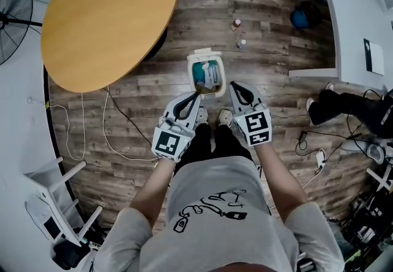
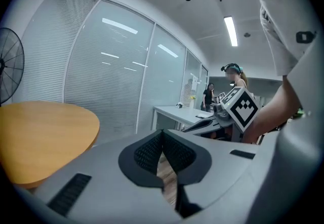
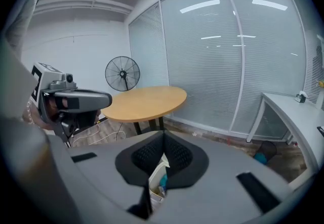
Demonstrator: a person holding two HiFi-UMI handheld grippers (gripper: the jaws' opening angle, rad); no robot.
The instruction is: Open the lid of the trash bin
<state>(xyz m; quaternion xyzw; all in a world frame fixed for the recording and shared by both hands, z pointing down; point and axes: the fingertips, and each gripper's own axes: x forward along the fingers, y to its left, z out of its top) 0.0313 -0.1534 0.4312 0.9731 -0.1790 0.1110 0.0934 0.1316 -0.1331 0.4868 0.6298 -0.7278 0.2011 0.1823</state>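
Note:
In the head view a small white trash bin (image 1: 191, 77) stands on the wood floor just ahead of my feet. Its top is open, showing teal and white rubbish, and its lid (image 1: 204, 53) is tipped back at the far side. My left gripper (image 1: 197, 97) hangs above the bin's near left corner, jaws shut and empty. My right gripper (image 1: 235, 86) is just right of the bin, also shut on nothing. In the right gripper view the bin (image 3: 157, 180) shows through the gap under the closed pads (image 3: 177, 154). The left gripper view shows its pads (image 2: 147, 153) meeting over bare floor.
A round wooden table (image 1: 104, 13) fills the upper left, with a floor fan (image 1: 13, 13) beside it. Cables (image 1: 110, 132) trail over the floor at left. A white desk (image 1: 362, 25) and a seated person's legs (image 1: 344, 108) are at right. Two small bottles (image 1: 237, 24) stand beyond the bin.

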